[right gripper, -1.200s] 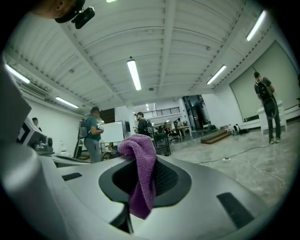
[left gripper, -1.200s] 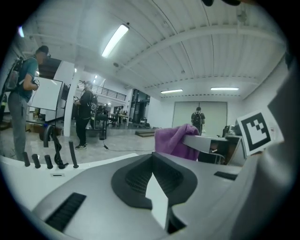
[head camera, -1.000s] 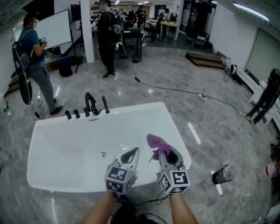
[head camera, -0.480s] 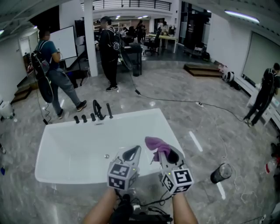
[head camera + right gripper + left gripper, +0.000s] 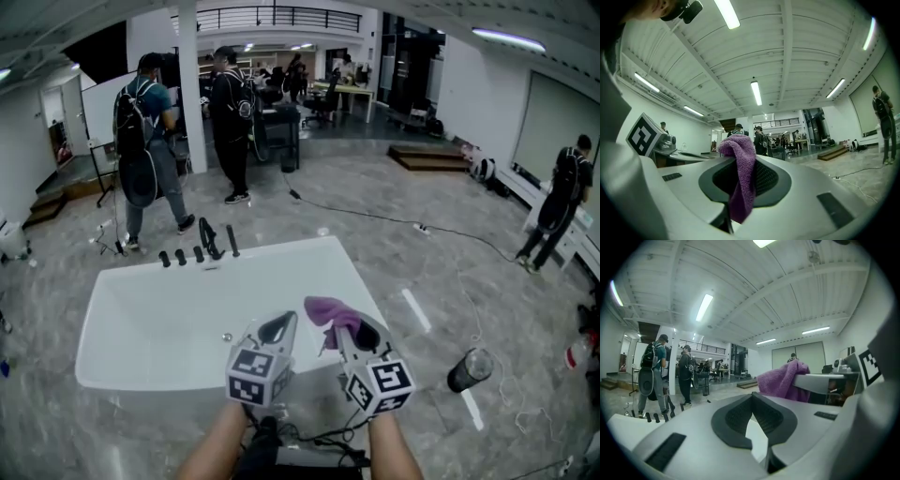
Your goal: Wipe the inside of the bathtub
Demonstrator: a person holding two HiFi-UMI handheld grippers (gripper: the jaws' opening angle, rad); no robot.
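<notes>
Bathtub (image 5: 159, 314) fills the middle of the head view, white and bare inside, with its dark faucet (image 5: 208, 236) on the far rim and people standing on the floor beyond it. Both tools hover over the near right part of the tub. The left gripper (image 5: 278, 328) has its jaws closed tip to tip with nothing between them. The right gripper (image 5: 352, 330) has its jaws clamped on the purple cloth (image 5: 324, 309), which bunches above the tips and hangs in a narrow tail below them. The cloth looks to be up in the air, clear of the tub wall, so the wiping seems not yet begun. The small drain (image 5: 226, 337) sits to the near left on the tub floor.

The risk is that grip: only a thin fold looks pinched, so dragging against the tub wall could pull the cloth free. Cables (image 5: 314, 436) lying by the person's feet could also snag on a lean forward.
</notes>
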